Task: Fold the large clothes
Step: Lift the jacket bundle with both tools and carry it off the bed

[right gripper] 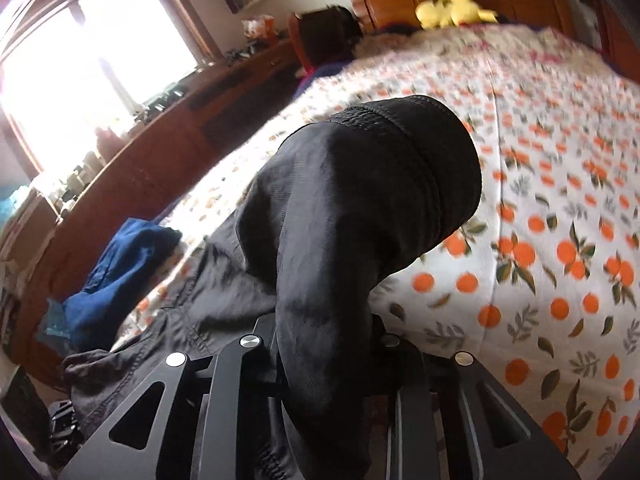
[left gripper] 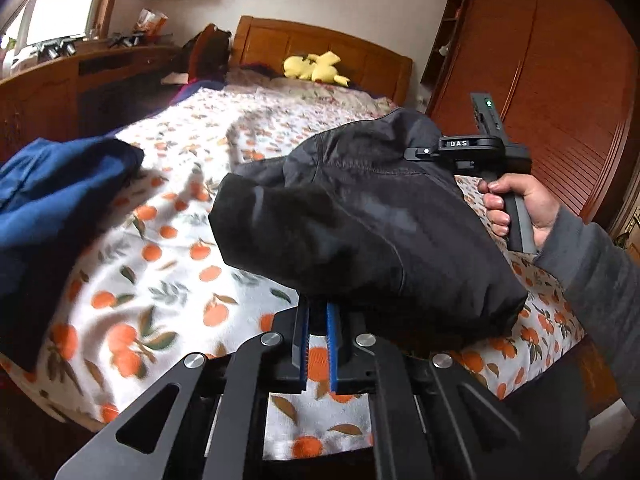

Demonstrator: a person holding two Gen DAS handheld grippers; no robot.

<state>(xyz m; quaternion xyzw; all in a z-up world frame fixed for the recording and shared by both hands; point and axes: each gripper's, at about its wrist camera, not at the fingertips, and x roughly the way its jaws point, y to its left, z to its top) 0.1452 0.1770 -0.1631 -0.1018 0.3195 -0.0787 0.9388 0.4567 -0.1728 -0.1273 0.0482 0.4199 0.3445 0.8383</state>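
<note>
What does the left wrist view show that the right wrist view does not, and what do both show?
Left wrist only: the right hand gripping the right gripper, a grey sleeve, a wardrobe, and the left gripper shut on the black garment.
Right wrist only: a bright window and the garment's elastic hem.
Both: the orange-print bedspread, blue clothing, the yellow toy and the headboard.
</note>
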